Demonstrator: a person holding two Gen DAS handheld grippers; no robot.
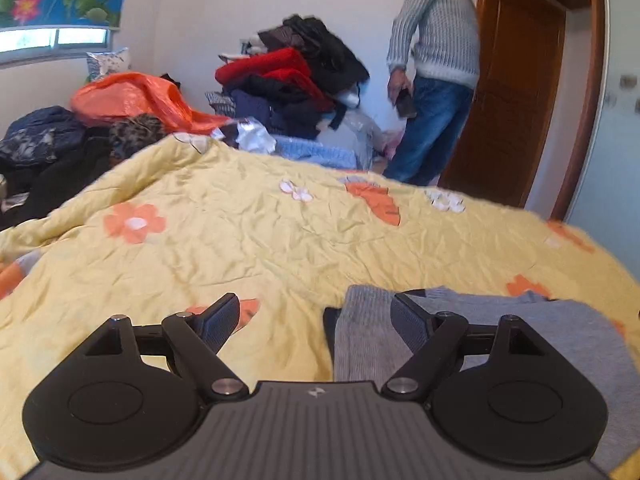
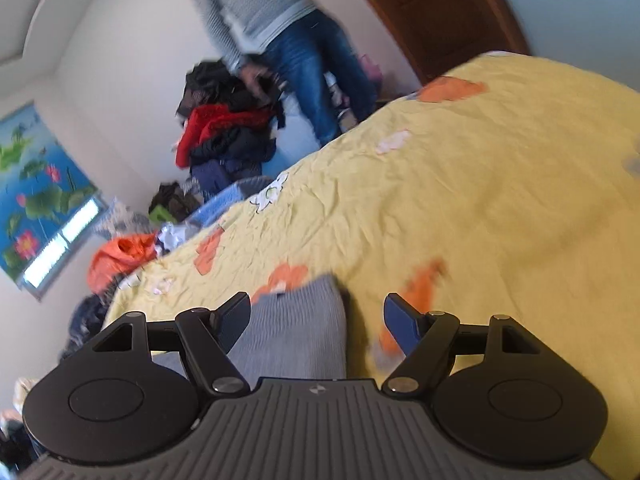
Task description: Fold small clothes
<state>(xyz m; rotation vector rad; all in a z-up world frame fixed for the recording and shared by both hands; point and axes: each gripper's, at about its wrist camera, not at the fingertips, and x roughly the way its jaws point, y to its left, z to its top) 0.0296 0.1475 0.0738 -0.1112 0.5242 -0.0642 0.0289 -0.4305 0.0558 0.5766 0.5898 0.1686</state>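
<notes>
While both tools gape, ribbed grey knit [image 1: 520,332] (folded) lies on crinkled quilt [image 1: 280,240].

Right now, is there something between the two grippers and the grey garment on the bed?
Nothing visible blocks either one. The left gripper is open with the grey garment directly beneath its right finger. The right gripper is open too, with the garment's edge lying between its fingers on the yellow quilt.
</notes>
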